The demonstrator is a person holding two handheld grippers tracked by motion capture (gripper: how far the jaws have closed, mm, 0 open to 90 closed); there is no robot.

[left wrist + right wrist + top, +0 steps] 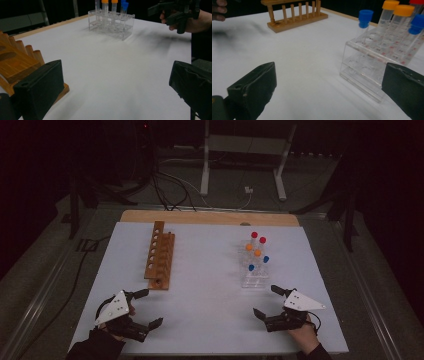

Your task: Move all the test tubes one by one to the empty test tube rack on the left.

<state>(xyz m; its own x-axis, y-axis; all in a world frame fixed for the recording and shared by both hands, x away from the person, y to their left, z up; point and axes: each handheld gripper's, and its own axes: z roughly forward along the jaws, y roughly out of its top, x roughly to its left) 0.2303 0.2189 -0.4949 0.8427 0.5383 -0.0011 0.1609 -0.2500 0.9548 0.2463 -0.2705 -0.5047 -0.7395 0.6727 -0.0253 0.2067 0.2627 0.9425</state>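
Note:
An empty wooden tube rack (160, 255) stands on the left half of the white table top (210, 290). On the right half stands a clear plastic rack (255, 275) with capped tubes upright in it: two red-capped (254, 235), two orange-capped (257, 253), two blue-capped (251, 267). My left gripper (150, 307) rests open near the front left, just short of the wooden rack (15, 57), with nothing between its jaws. My right gripper (266, 301) stands open at the front right, close to the clear rack (367, 67), also empty.
A wooden table edge (210, 217) shows beyond the white top. Past it lie a dark floor, cables (170, 190) and a white stand (245, 150). White surface lies bare between the two racks. The other hand's gripper (175, 12) hangs beyond the clear rack (112, 22).

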